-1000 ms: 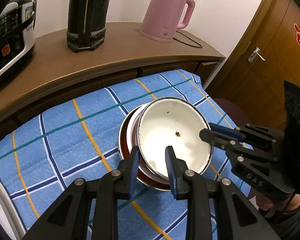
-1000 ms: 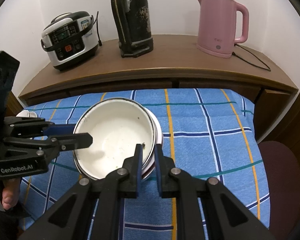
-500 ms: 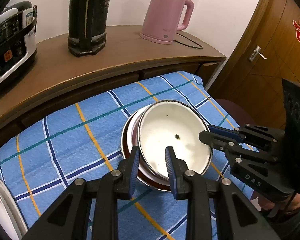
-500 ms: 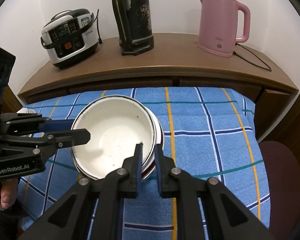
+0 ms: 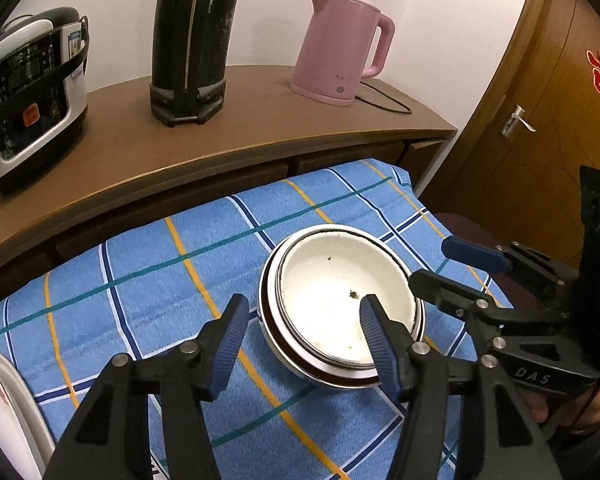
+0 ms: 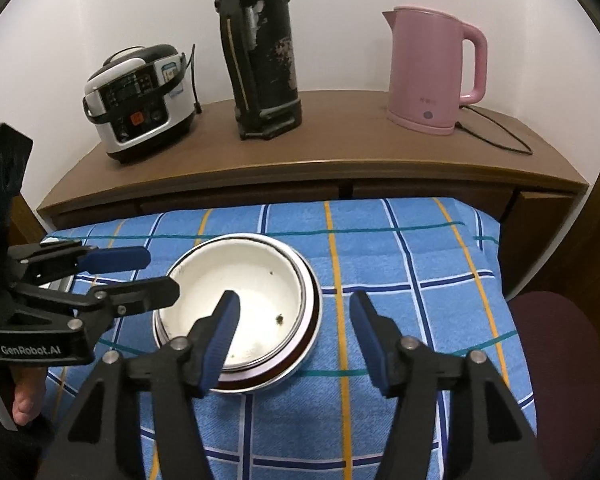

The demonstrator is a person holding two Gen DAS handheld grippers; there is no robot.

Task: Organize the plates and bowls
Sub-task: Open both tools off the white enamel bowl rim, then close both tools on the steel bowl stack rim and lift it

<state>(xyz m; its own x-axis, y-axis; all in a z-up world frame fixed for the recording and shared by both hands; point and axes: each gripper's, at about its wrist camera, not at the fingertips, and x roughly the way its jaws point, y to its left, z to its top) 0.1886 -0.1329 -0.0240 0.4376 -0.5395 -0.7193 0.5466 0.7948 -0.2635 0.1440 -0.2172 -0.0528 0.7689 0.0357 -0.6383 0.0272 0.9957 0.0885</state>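
A white enamel bowl [image 5: 340, 292] with specks inside sits nested on a stack of bowls and a plate with a dark red rim [image 5: 328, 376] on the blue checked cloth; it also shows in the right wrist view [image 6: 244, 292]. My left gripper [image 5: 304, 336] is open, its jaws astride the stack's near left rim, holding nothing. My right gripper [image 6: 294, 324] is open, its jaws astride the stack's right rim, holding nothing. The right gripper shows in the left wrist view [image 5: 444, 264]; the left gripper shows in the right wrist view [image 6: 156, 276].
A wooden sideboard [image 6: 340, 160] behind the table carries a rice cooker [image 6: 140, 100], a tall black thermos [image 6: 260, 52] and a pink kettle [image 6: 436, 68]. A white plate [image 5: 4, 404] lies at the cloth's left edge. A dark stool [image 6: 556, 344] and a wooden door [image 5: 540, 92] stand at the right.
Both grippers have opened and let go of the white bowl, which now rests level in the stack. Both have drawn back a little.
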